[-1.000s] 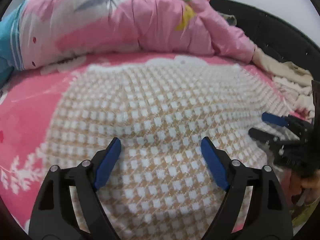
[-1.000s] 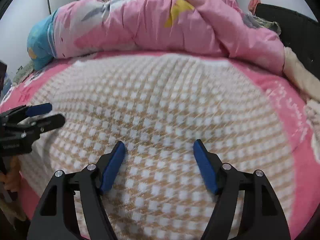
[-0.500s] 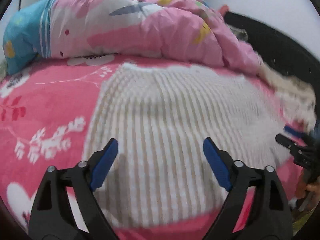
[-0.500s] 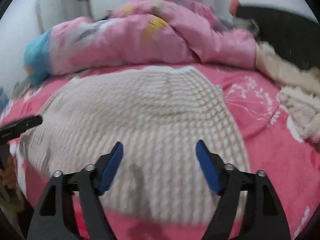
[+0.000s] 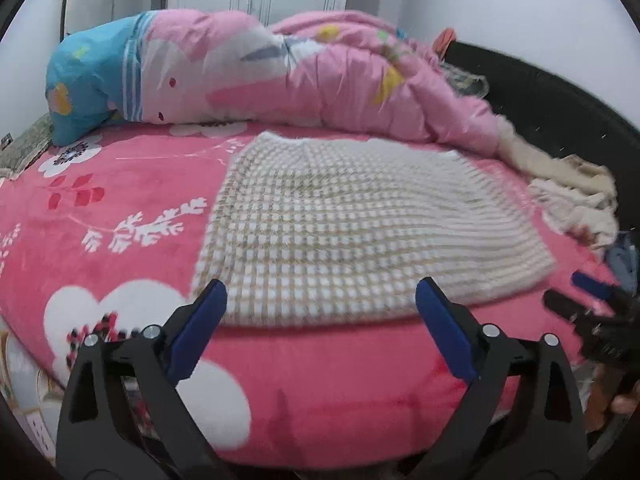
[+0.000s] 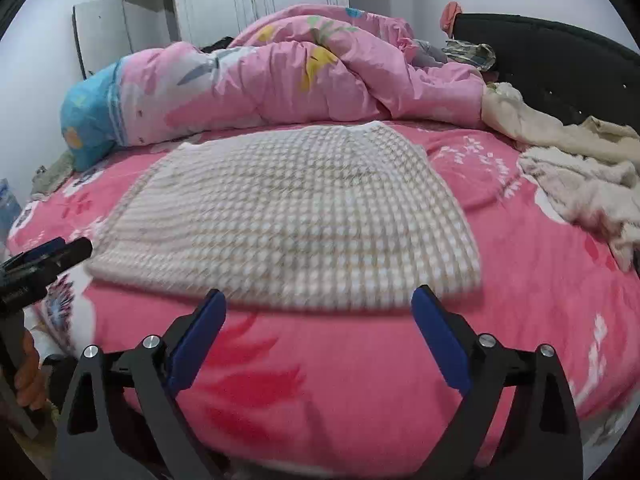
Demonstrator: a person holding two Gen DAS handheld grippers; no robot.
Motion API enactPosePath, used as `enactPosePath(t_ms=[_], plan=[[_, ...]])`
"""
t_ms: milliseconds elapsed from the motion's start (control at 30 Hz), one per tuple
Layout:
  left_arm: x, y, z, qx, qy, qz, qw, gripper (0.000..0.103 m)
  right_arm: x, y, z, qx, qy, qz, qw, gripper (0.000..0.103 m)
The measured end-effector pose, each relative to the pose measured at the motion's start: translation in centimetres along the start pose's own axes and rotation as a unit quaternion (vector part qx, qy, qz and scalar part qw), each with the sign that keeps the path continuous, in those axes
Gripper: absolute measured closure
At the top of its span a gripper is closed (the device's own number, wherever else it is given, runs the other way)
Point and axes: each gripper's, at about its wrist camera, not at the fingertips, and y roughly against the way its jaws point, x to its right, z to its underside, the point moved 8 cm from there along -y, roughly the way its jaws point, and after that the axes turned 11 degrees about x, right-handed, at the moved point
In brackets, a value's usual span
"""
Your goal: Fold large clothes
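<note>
Behind checked garment (image 5: 360, 236) (folded): pink duvet (image 5: 288, 76)

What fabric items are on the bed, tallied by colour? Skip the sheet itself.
Tan-and-white checked: 1, the knit garment, lying flat.
Pink with a blue end: 1, the bunched quilt.
Cream: 1 loose pile by the black headboard; how many pieces it holds cannot be told.
Total: 3
</note>
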Motion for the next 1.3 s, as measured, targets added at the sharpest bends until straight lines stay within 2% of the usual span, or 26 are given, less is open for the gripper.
enactPosePath(t_ms=[100, 167, 333, 400, 533, 600, 767, 1300], plan=[[-0.1, 2.1, -0.2, 0.004, 0.007, -0.007, 0.9999, 0.008, -0.6, 2.5, 0.3, 0.006, -0.006, 0.000, 1.000, 0.010], [-0.2, 3.5, -0.4, 0.011, 0.007, -0.024, 0.9996, 0.008, -1.3, 4.1, 0.4, 0.014, -0.006, -0.001, 1.000, 0.008], [-1.6, 5.3, -0.9, 0.015, -0.023, -0.119, 0.9925, 0.008, -2.7, 5.5, 0.1, 0.015, 0.019, 0.014, 1.000, 0.007], [-1.7, 5.9, -0.9, 0.018, -0.030, -0.134, 0.9904, 0.008, -3.3, 5.7, 0.1, 0.014, 0.023, 0.012, 1.000, 0.007], [-1.8, 6.4, -0.8, 0.017, -0.024, -0.130, 0.9910, 0.008, -4.3, 6.0, 0.2, 0.013, 0.027, 0.019, 0.999, 0.006], [-1.7, 6.2, -0.5, 0.005, -0.022, -0.125, 0.9919, 0.008, -4.7, 5.7, 0.5, 0.003, 0.032, 0.021, 0.999, 0.006], [-2.0, 5.5, 0.6, -0.016, -0.011, -0.142, 0.9897, 0.008, -5.7, 5.3, 1.2, -0.021, 0.036, 0.017, 0.999, 0.006], [-0.2, 4.2, 2.6, -0.054, -0.002, -0.106, 0.9928, 0.008, -5.2, 5.4, 1.2, -0.029, 0.021, 0.016, 0.999, 0.006]])
